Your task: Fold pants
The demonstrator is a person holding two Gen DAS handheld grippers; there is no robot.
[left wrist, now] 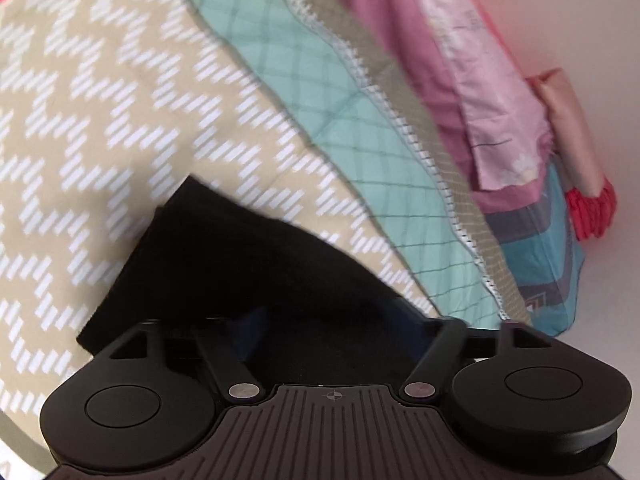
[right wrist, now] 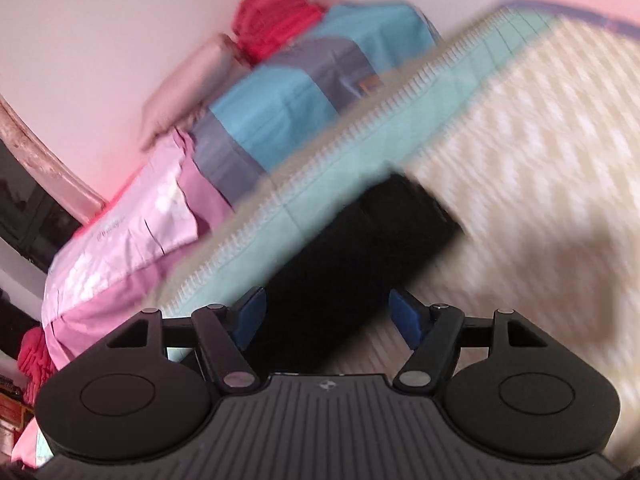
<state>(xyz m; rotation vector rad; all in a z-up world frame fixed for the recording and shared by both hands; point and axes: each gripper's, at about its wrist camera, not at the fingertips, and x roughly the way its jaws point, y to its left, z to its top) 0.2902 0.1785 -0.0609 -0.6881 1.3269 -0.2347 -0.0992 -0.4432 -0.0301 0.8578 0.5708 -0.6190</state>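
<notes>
The black pants [left wrist: 240,256] lie folded into a thick dark bundle on the beige bedspread with white zigzags [left wrist: 100,100]. My left gripper [left wrist: 336,320] hangs right over the bundle's near end with its jaws spread wide; the cloth lies below and between them, and no pad presses on it. In the blurred right wrist view the pants [right wrist: 360,248] stretch away from my right gripper [right wrist: 328,312]. Its blue pads [right wrist: 250,316] stand well apart on either side of the dark cloth and do not pinch it.
A teal quilted border [left wrist: 320,80] edges the bedspread [right wrist: 540,160]. Beyond it lie a pink pillow [left wrist: 480,80], a blue and grey pillow [right wrist: 280,100] and a red knitted thing [right wrist: 276,20] against the pale wall. Dark furniture [right wrist: 24,208] stands at far left.
</notes>
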